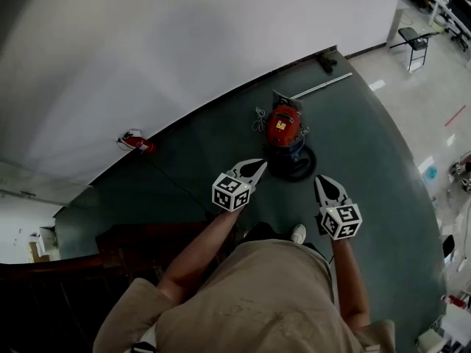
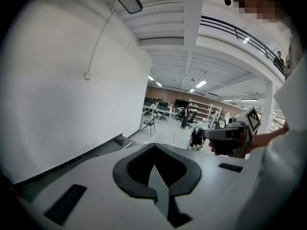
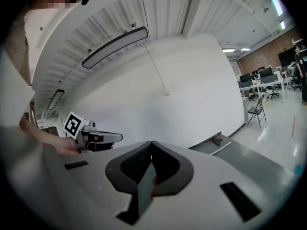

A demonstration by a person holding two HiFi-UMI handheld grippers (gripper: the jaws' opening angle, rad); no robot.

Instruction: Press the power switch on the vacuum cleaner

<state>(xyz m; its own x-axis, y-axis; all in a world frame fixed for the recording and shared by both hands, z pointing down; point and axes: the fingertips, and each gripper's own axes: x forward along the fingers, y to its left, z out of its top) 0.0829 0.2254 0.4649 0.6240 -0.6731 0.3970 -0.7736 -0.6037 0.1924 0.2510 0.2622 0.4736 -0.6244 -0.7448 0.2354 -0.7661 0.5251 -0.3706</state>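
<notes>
Two grippers are held over a dark green floor (image 1: pixel 360 145), with one vacuum cleaner (image 1: pixel 285 132) ahead of them.
Nearest, the left gripper (image 1: pixel 258 165) and the right gripper (image 1: pixel 322 180) are seen with their jaws closed tip to tip, and nothing is held in either. Just beyond them, between the two, the vacuum cleaner is placed on the floor: a red top, a dark blue body, a black hose coiled at its base. Farther, one metal tube (image 1: pixel 321 86) is laid near the white wall (image 1: pixel 184 35), and one black chair (image 1: pixel 416 41) is seen.
</notes>
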